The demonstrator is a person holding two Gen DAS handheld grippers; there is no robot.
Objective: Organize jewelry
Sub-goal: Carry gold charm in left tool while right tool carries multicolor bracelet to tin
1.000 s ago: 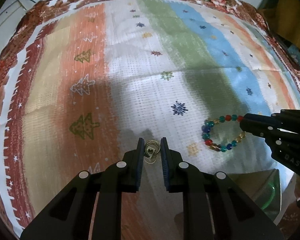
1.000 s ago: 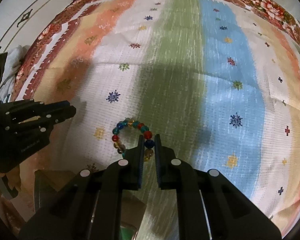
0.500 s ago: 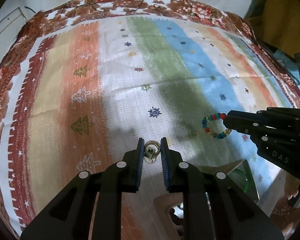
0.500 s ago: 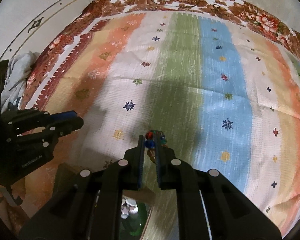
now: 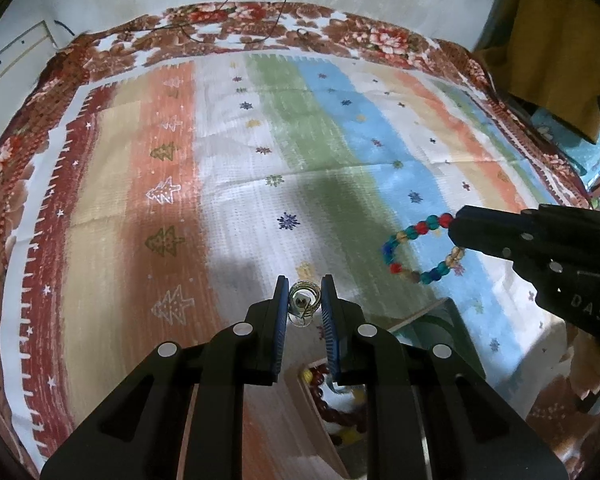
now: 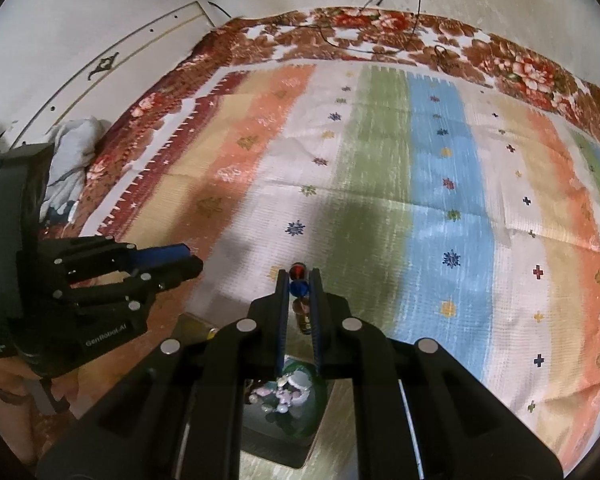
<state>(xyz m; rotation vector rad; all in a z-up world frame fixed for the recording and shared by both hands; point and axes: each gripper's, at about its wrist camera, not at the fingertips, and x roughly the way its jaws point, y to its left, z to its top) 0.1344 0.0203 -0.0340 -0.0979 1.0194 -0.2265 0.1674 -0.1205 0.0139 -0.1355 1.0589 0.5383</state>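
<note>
Jewelry here comes in two held pieces, both raised above a striped bedspread with snowflake and tree motifs and a brown floral border (image 5: 228, 184). One is a small gold coiled-wire piece with a pale stone at its centre (image 5: 303, 305), pinched between the blue pads of the left gripper (image 5: 304, 300), whose jaws stand nearly closed on it. The other is a beaded bracelet of red, teal, blue and amber glass beads (image 5: 410, 254), hanging as an open loop from the tip of the right gripper (image 5: 458, 232), to the right of the gold piece and well clear of it. From the right wrist view the same bracelet (image 6: 299, 288) shows edge-on as a short column of red, blue and amber beads squeezed between the narrow, fully closed jaws of the right gripper (image 6: 299, 292), with the left gripper (image 6: 168, 262) off to the left of it.

Below the gold piece, toward the near edge of the left wrist view, sits a light wooden box with open compartments (image 5: 312, 396) holding dark red beads and some yellow ones. Under the bracelet in the right wrist view a compartment of that box (image 6: 260, 436) holds a green bangle and a heap of pale pink and white beads (image 6: 284, 396)
</note>
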